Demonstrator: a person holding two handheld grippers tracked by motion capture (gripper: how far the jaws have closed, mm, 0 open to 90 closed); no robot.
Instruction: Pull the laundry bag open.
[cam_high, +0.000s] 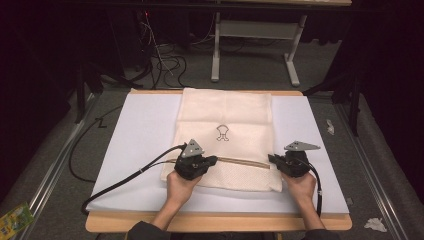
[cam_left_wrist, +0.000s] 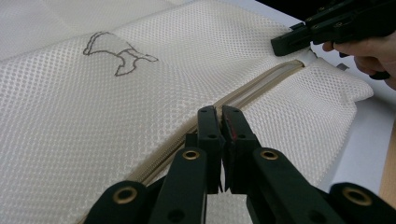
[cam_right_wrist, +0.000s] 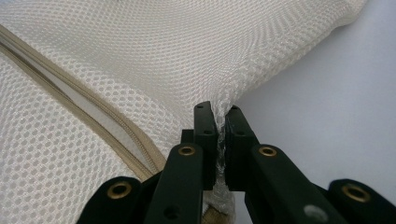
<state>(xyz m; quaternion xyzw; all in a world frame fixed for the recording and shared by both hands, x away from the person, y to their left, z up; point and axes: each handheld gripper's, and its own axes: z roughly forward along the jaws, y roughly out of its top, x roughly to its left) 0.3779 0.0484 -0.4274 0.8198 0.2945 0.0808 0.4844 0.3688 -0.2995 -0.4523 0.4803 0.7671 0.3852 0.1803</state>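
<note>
A cream mesh bag with a small outline logo lies flat on a white board. A tan zipper runs across its near part. My left gripper is at the zipper's left end. In the left gripper view its jaws are shut right on the zipper, and the pull is hidden under them. My right gripper is at the zipper's right end, shut on a pinch of mesh at the bag's edge, with netting bunched between its tips. The left gripper view also catches that gripper.
The board rests on a wooden table. Cables and another table's white legs are on the floor beyond. A green packet lies at the lower left, crumpled paper at the lower right.
</note>
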